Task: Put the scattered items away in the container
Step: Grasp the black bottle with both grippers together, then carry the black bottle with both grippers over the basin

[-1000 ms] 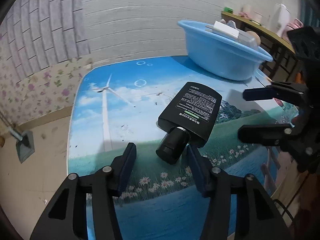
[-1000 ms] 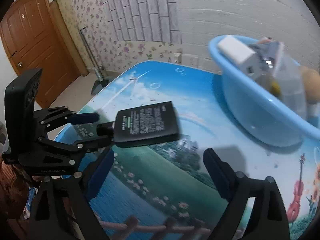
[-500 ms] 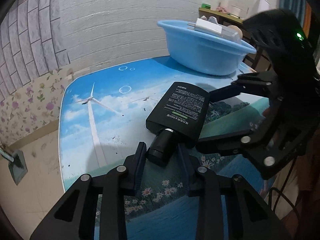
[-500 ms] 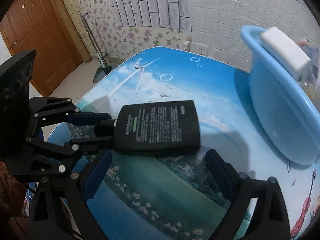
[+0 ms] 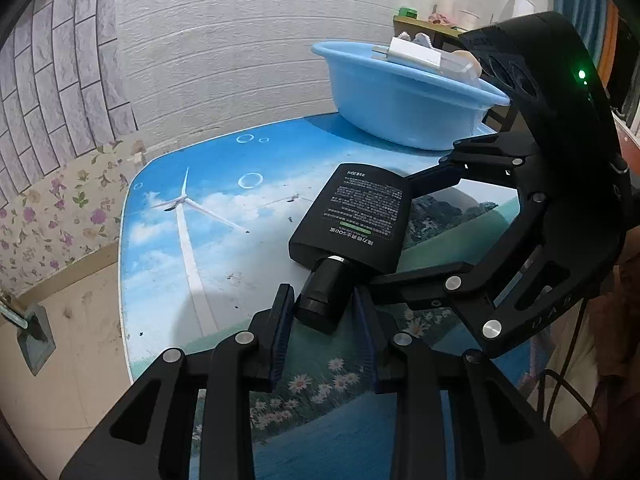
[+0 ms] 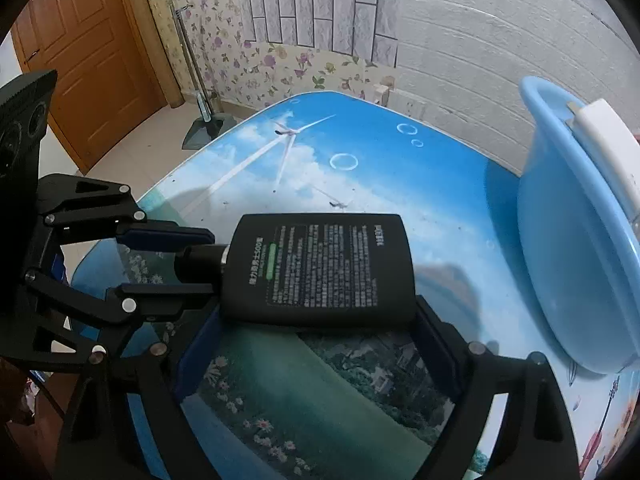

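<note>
A flat black bottle (image 5: 360,216) (image 6: 320,264) with a printed label lies on the picture-printed table (image 5: 200,208). My left gripper (image 5: 322,304) (image 6: 200,264) is shut on its round black cap. My right gripper (image 6: 316,332) (image 5: 400,232) straddles the bottle's body lengthwise, one finger at the shoulder and one at the bottom end. Its jaws are closing with the body between them, and I cannot see the pads pressing. The blue basin (image 5: 400,112) (image 6: 560,260) stands at the table's far right, holding a white box (image 5: 412,54) and other items.
A grey wall runs close behind the table. A dustpan on a pole (image 6: 204,128) stands on the floor by the far table edge, with a wooden door (image 6: 88,60) beyond. A cluttered shelf (image 5: 432,24) sits behind the basin.
My left gripper closed onto the bottle's cap. My right gripper came in from the right, sank over the bottle's body and began narrowing.
</note>
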Motion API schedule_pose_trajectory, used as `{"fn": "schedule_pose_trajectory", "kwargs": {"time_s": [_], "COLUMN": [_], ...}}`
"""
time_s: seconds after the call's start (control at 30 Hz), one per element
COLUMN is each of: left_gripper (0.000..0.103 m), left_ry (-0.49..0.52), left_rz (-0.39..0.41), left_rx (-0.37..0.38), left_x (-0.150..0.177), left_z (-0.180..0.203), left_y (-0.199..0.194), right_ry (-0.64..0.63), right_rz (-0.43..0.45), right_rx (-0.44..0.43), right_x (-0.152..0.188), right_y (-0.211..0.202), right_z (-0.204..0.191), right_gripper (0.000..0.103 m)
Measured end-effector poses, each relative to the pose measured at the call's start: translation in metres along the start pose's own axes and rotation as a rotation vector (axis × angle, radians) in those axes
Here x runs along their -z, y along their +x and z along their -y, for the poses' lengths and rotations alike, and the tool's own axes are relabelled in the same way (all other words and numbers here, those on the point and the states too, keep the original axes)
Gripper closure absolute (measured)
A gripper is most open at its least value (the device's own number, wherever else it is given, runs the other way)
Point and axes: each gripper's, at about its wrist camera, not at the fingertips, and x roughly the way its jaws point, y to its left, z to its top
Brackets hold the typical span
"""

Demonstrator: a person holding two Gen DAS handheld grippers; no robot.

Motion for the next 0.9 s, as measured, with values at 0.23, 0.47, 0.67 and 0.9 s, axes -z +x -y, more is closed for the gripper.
{"fn": "schedule_pose_trajectory", "kwargs": {"time_s": [0.23, 0.47, 0.67, 0.9], "left_gripper": [0.074, 0.074, 0.074, 0.074], "left_ry": [-0.011, 0.029, 0.037, 0.107], "left_rz": [0.014, 0.072, 0.121, 0.169], "left_rx": [0.019, -0.002, 0.02, 0.005], "left_x": [-0.004, -0.023, -0.044, -0.078], "left_z": [0.01, 0.038, 0.061, 0.106], "left_y": [-0.011, -0.04, -0.059, -0.067], "right_ry": [0.03, 0.03, 0.054, 0.106], "right_rz": [0.017, 0.119, 0.227, 0.337], "right_rx": [-0.017, 0.014, 0.021, 0.062], "right_x": [0.007, 0.014, 0.025, 0.043], "right_y": [-0.012, -0.05, -0.094, -0.14], "right_z": [0.002, 0.004, 0.014, 0.038], "right_gripper": [0.014, 0.014, 0.014, 0.014]}}
